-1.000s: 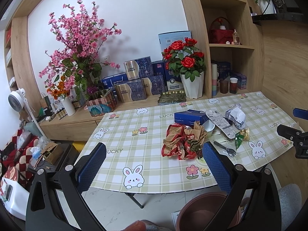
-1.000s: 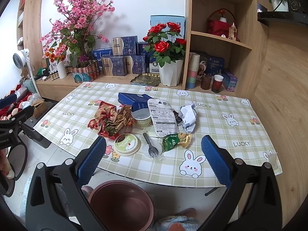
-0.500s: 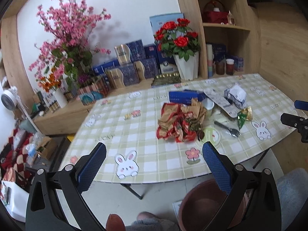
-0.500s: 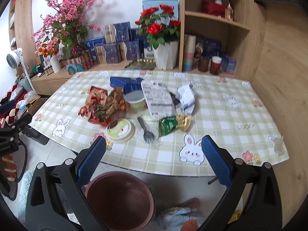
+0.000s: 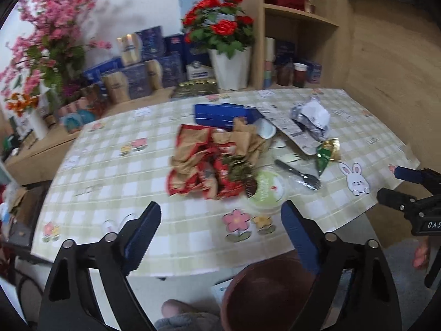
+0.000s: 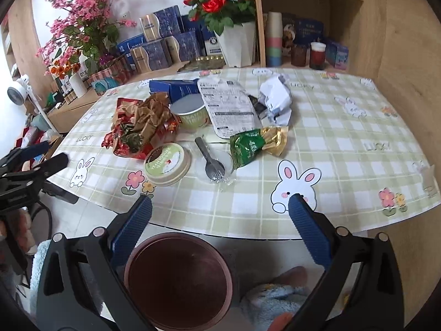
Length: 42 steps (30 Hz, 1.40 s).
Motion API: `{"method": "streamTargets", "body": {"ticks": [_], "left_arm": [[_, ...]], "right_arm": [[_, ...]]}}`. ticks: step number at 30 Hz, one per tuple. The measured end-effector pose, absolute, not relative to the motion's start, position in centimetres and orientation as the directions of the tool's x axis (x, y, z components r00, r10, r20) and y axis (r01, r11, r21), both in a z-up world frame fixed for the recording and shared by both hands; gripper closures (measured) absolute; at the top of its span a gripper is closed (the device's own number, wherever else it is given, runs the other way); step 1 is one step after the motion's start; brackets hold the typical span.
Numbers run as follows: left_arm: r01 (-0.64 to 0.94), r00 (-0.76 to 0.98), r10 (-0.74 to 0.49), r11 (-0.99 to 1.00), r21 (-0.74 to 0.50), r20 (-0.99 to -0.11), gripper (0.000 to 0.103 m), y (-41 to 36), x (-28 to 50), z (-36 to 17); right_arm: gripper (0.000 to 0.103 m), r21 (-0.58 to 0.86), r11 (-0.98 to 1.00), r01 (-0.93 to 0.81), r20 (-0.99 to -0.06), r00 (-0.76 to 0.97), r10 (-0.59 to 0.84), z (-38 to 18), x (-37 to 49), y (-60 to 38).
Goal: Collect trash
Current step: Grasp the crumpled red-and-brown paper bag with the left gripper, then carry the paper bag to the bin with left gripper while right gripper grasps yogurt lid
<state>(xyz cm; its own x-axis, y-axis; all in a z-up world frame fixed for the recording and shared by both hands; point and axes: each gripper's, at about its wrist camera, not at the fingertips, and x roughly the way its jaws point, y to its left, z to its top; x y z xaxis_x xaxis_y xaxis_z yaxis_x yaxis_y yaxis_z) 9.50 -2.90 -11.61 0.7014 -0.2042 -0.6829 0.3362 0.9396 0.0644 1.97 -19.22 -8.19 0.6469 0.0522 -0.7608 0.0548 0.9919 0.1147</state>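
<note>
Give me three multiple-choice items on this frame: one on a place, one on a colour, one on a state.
1. Where is the brown bin?
A. on the table
B. on the floor at the table's near edge
C. on the shelf

2. What colour is the flat box behind the crumpled red wrapper?
A. blue
B. yellow
C. white

3. How is the round yogurt lid?
A. on its cup
B. lying off the cup
C. in the bin

B: it stands below the tablecloth edge. A: its sides are blue. B: the yogurt cup stands apart.
</note>
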Motion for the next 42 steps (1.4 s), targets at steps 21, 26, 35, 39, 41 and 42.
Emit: {"method": "streamTargets", "body": {"ticks": [21, 26, 35, 39, 41, 42], "left_arm": [[0.286, 0.666, -0.051, 0.939, 0.191, -0.744, 0.036, -7.9, 21.1, -18.1], [0.294, 0.680, -0.145, 0.952, 0.085, -0.718, 0.054, -4.7, 19.6, -15.8], [0.170, 0.673, -0.245, 0.970, -0.176, -0.698, 0.054, 4.0, 13.6, -14.1], [0.106, 0.666, -0.253, 0.963, -0.247, -0.701, 0.054, 7.6, 10.9, -14.3], [0.091, 0.668, -0.243, 0.965, -0.247, -0.704, 0.054, 8.6, 10.0, -14.3], [0.083, 0.670, -0.235, 0.966, -0.244, -0.704, 0.054, 9.1, 9.6, -14.3]], "right_arm": [[0.006, 0.034, 0.995, 0.090, -0.754, 0.656, -0.033, -10.5, 2.9, -22.4], [0.006, 0.065, 0.996, 0.053, -0.751, 0.660, 0.014, -10.8, 3.0, -21.9], [0.006, 0.124, 0.989, -0.085, -0.740, 0.656, 0.149, -12.7, 4.9, -18.2], [0.006, 0.091, 0.972, -0.216, -0.745, 0.633, 0.211, -13.8, 7.3, -14.5], [0.006, 0.085, 0.955, -0.285, -0.737, 0.627, 0.253, -14.2, 8.7, -12.6], [0.006, 0.085, 0.945, -0.316, -0.734, 0.622, 0.274, -14.3, 9.2, -11.9]]}}
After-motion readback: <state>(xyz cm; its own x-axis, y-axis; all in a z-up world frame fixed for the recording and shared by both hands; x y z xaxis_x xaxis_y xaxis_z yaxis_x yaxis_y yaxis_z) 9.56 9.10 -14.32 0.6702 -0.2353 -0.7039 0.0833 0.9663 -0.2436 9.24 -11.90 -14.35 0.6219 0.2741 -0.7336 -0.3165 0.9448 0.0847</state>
